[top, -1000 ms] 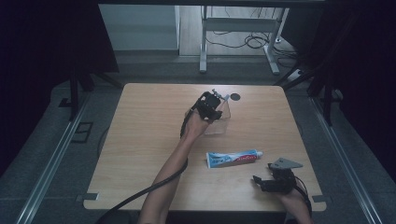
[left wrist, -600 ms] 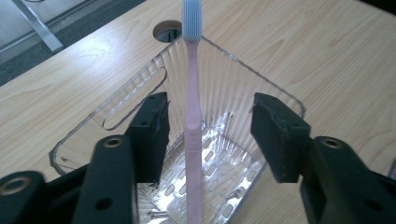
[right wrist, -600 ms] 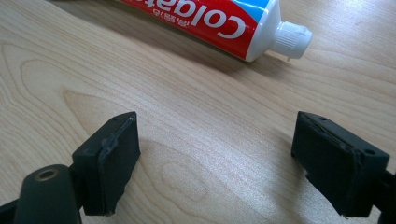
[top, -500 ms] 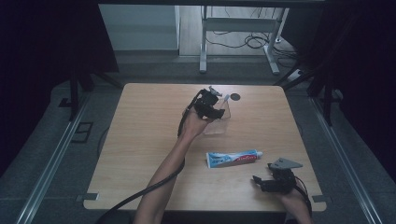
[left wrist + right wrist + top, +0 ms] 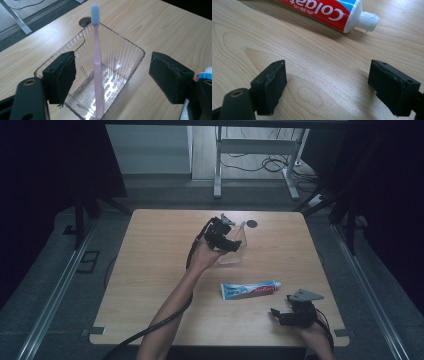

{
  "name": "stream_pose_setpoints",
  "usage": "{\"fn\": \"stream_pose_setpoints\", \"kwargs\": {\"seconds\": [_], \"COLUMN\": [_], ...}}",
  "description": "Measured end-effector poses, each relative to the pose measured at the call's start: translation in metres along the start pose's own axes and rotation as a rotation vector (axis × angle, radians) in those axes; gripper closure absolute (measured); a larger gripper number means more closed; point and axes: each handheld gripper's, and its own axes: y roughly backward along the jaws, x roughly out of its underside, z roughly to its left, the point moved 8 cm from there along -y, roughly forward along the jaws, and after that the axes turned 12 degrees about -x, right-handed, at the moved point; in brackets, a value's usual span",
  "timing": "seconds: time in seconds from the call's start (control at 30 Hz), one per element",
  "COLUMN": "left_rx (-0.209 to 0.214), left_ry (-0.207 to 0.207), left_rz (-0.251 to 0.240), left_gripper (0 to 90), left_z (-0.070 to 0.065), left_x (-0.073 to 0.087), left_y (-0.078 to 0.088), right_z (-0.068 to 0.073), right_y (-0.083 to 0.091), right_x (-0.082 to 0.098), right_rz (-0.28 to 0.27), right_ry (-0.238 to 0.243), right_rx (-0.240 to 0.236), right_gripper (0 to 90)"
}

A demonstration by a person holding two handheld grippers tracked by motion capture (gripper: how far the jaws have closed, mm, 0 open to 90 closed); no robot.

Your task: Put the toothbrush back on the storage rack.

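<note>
Surroundings: a wood-grain tabletop and a dim room behind it

The tabletop (image 5: 150, 270) lies under the left fingers (image 5: 62, 75) and the right fingers (image 5: 270, 85) alike, pale and bare between the right pair. A round dark hole (image 5: 251, 224) is cut in it just beyond the left fingers, toward the far edge. Well beyond that, on the grey floor (image 5: 165, 190), stand a metal frame (image 5: 217, 165) and loose cables (image 5: 260, 165). A rail (image 5: 55, 290) runs along the floor far out to the left of both pairs, under a dark curtain (image 5: 50, 165).
</note>
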Motion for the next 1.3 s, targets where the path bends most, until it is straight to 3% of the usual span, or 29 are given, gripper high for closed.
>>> {"fn": "stream_pose_setpoints", "kwargs": {"seconds": [0.33, 0.7, 1.3], "left_rx": [0.006, 0.014, 0.019], "left_ry": [0.025, 0.022, 0.041], "left_rz": [-0.022, -0.040, -0.058], "left_gripper": [17.0, 15.0, 14.6], "left_z": [0.002, 0.003, 0.009], "left_x": [0.005, 0.016, 0.042], "left_y": [0.015, 0.033, 0.060], "right_z": [0.000, 0.000, 0.000], "right_y": [0.000, 0.000, 0.000], "right_x": [0.000, 0.000, 0.000], "right_rz": [0.000, 0.000, 0.000], "right_ry": [0.000, -0.001, -0.001], "right_rx": [0.000, 0.000, 0.002], "right_gripper": [15.1, 15.1, 15.1]}}
